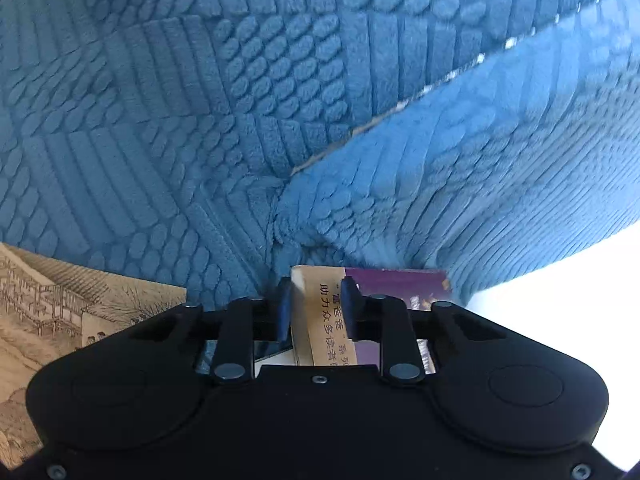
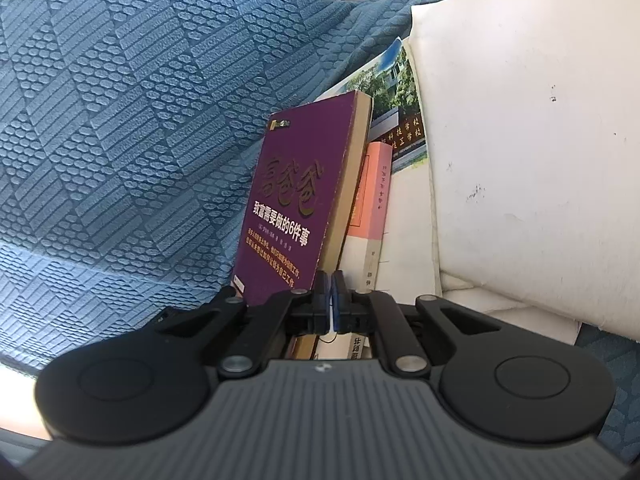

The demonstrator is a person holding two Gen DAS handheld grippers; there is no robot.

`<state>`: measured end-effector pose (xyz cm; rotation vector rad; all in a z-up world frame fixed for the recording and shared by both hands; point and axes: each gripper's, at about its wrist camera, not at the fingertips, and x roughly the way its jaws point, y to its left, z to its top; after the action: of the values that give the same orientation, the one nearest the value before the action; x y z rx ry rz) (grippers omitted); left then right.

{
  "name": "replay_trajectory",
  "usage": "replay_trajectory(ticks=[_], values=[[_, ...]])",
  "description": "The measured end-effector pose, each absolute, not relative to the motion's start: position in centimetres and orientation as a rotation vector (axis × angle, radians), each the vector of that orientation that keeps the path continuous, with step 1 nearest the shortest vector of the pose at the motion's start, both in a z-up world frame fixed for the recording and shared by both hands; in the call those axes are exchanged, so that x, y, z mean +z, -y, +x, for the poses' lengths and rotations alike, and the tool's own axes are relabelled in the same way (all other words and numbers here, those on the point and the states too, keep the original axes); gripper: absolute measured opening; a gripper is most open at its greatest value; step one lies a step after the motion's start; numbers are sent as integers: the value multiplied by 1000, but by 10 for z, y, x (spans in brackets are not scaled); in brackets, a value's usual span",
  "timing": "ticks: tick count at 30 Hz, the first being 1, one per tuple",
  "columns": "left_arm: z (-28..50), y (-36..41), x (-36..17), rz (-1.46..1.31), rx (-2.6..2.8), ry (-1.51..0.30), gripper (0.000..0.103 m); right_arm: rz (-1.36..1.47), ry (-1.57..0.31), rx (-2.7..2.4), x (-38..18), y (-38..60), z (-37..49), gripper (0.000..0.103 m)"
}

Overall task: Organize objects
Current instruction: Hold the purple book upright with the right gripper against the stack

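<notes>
Through your left wrist, blue textured fabric (image 1: pixel 248 92) fills the view and your left gripper (image 1: pixel 316 300) clamps the purple book (image 1: pixel 394 284); through your right, that book (image 2: pixel 292 196) stands beside a white cushion (image 2: pixel 532 152), your right gripper (image 2: pixel 332 284) pressed together, empty.

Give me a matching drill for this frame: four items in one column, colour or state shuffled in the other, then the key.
Items
1. purple book
2. pink-spined book
3. right gripper
4. cushion

Descriptions
A. white, with a few dark specks
B. jaws closed together, nothing between them
C. stands upright, front cover with gold title facing the right wrist camera
D. tucked behind the front book, only its spine and edge showing

Pairs: 1-C, 2-D, 3-B, 4-A
</notes>
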<state>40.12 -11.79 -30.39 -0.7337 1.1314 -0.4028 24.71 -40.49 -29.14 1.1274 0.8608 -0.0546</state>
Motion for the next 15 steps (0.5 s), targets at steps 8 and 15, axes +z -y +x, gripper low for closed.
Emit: replay_trajectory(ticks=[8, 15], values=[[386, 115, -271, -822, -498, -1113, 12, 1297, -840, 58, -291, 404, 226, 11], [369, 121, -258, -850, -559, -1122, 10, 1464, -755, 126, -292, 402, 206, 54]])
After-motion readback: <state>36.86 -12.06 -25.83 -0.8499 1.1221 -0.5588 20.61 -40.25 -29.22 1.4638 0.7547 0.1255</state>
